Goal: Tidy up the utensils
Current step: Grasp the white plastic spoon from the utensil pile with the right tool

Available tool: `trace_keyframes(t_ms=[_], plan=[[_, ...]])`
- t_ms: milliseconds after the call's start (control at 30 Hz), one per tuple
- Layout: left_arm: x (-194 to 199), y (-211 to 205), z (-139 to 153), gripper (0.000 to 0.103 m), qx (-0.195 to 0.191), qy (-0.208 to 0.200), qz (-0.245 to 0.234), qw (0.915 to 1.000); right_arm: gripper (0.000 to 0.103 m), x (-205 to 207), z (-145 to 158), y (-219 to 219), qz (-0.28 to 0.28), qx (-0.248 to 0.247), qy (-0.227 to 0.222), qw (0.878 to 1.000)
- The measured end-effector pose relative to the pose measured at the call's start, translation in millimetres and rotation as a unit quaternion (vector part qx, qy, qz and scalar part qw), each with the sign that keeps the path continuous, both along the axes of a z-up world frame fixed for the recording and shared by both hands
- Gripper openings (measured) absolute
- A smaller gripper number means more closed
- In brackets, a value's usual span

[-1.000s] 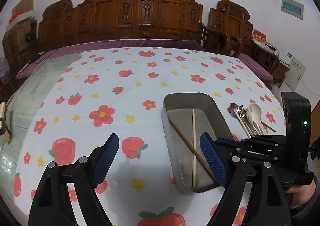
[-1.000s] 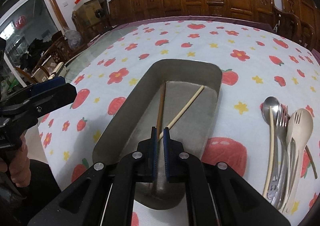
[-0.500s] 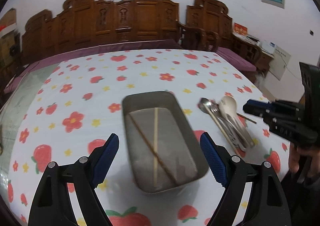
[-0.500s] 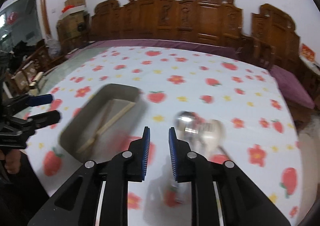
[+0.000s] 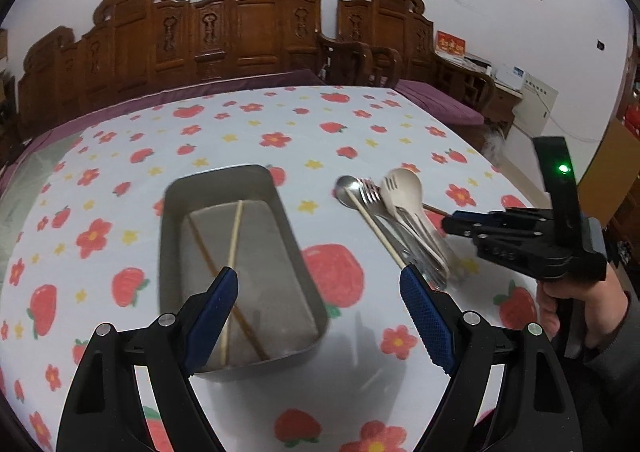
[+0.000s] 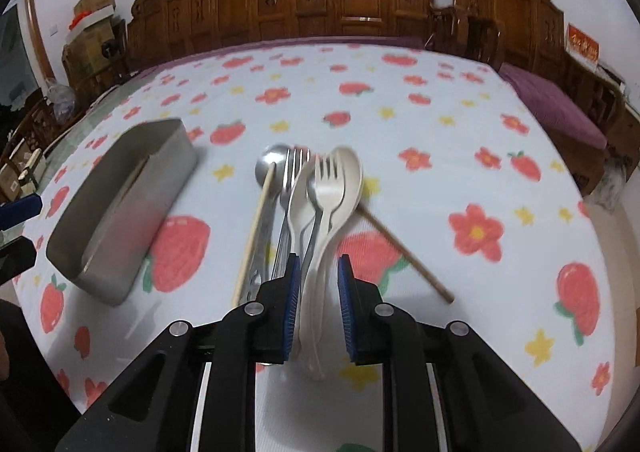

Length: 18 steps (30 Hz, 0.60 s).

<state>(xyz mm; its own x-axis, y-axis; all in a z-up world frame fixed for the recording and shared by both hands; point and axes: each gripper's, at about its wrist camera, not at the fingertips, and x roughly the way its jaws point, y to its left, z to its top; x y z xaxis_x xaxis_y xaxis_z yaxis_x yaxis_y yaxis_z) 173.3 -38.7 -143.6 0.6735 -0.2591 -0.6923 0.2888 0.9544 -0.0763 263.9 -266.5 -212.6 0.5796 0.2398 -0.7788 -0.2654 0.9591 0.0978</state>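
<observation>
Two chopsticks (image 5: 234, 248) lie crossed in the tray (image 5: 170, 252); left hand-held gripper (image 5: 318, 304) gapes above its near edge, right hand-held gripper (image 6: 318, 302) part-open, straddling cutlery (image 6: 316, 196) handles, jaws lately widened.

— What are the grippers built like?

— The left gripper (image 5: 316, 286) has black skeletal arms with cut-out windows, silver pivot screws and blue knurled pads (image 5: 426, 314). The right gripper (image 6: 318, 288) matches it (same blue pads, same silver screws).

— Anything else?

— A black upright module carries a lit green light (image 5: 563, 169), and the person's hand (image 5: 582, 312) emerges from a grey sleeve (image 5: 616, 356).
</observation>
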Motion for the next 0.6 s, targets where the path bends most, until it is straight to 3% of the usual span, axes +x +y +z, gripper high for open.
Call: trace_keyframes(t_ms=[400, 467, 600], plan=[[-7.9, -27.6, -13.8, 0.08, 0.006, 0.006, -0.032, 0.9994, 0.021, 17.7, -26.8, -7.3, -0.021, 0.048, 0.062, 0.997], [-8.0, -28.4, -15.4, 0.08, 0.006, 0.008, -0.033, 0.9994, 0.009, 15.9, -23.5, -8.0, -0.02, 0.054, 0.056, 0.997], [-8.3, -29.4, -17.1, 0.08, 0.006, 0.009, -0.034, 0.9994, 0.006, 13.7, -16.5, -8.1, -0.012, 0.059, 0.045, 0.997]])
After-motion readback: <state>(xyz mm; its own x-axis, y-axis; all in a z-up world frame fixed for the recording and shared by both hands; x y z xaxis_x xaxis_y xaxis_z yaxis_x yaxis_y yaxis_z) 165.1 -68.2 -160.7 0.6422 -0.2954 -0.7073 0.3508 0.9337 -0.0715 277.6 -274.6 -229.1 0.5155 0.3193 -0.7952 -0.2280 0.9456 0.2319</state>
